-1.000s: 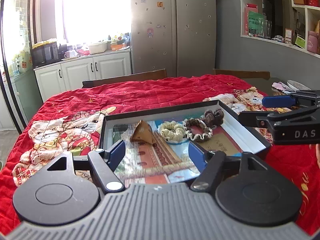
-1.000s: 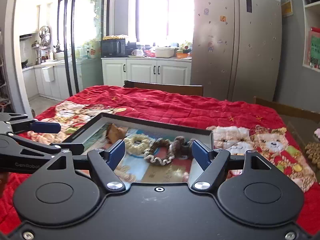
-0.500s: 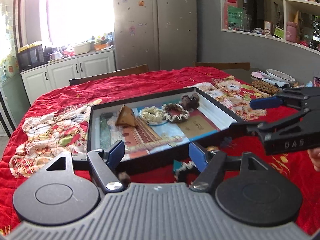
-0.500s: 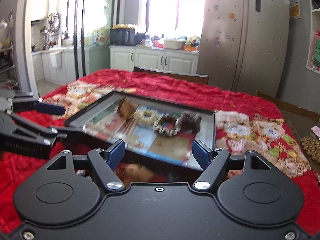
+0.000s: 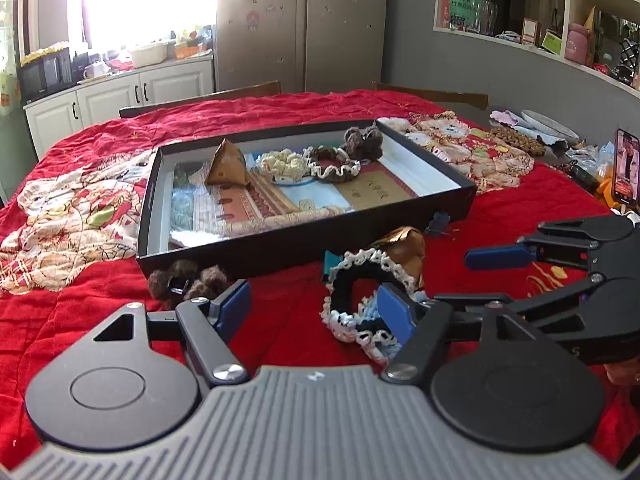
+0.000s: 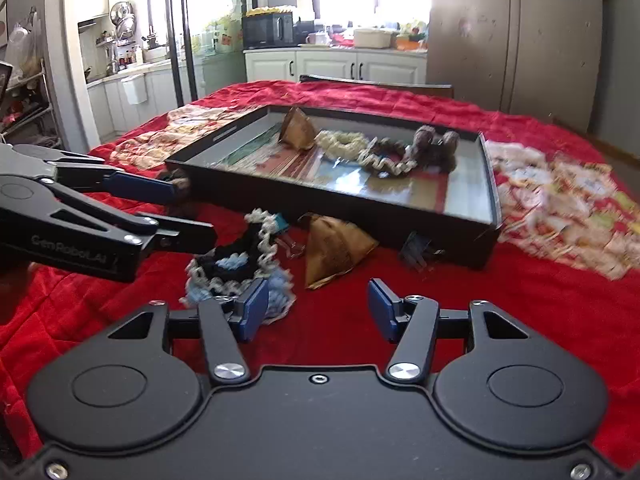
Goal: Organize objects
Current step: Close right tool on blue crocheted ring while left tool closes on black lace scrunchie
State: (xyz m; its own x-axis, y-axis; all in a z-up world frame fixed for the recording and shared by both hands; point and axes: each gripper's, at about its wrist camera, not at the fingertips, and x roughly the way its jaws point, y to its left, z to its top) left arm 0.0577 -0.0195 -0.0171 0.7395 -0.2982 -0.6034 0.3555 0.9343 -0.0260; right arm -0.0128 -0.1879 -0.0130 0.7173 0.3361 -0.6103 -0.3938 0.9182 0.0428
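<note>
A black tray (image 5: 304, 248) (image 6: 332, 204) on the red cloth holds a brown pyramid pouch (image 5: 227, 164), a cream scrunchie (image 5: 282, 164), a brown scrunchie (image 5: 334, 166) and a brown pom-pom clip (image 5: 364, 142). On the cloth in front of it lie another pom-pom clip (image 5: 188, 280), a pile of black, white and blue scrunchies (image 5: 356, 300) (image 6: 240, 268), a second pouch (image 5: 404, 246) (image 6: 332, 248) and a blue claw clip (image 6: 418, 250). My left gripper (image 5: 314, 312) (image 6: 176, 212) is open over bare cloth beside the scrunchies. My right gripper (image 6: 318, 312) (image 5: 472, 280) hovers before the pouch, its jaws closing with nothing between them.
A phone (image 5: 626, 172) stands at the table's right edge, near a plate (image 5: 550, 122) and a beaded mat (image 5: 516, 140). Chair backs (image 5: 208, 98) line the far side. Bare red cloth (image 6: 500, 308) lies right of the pouch.
Both grippers have dropped and drawn back to the tray's near side, bringing the loose items on the cloth into view. The right jaws have narrowed.
</note>
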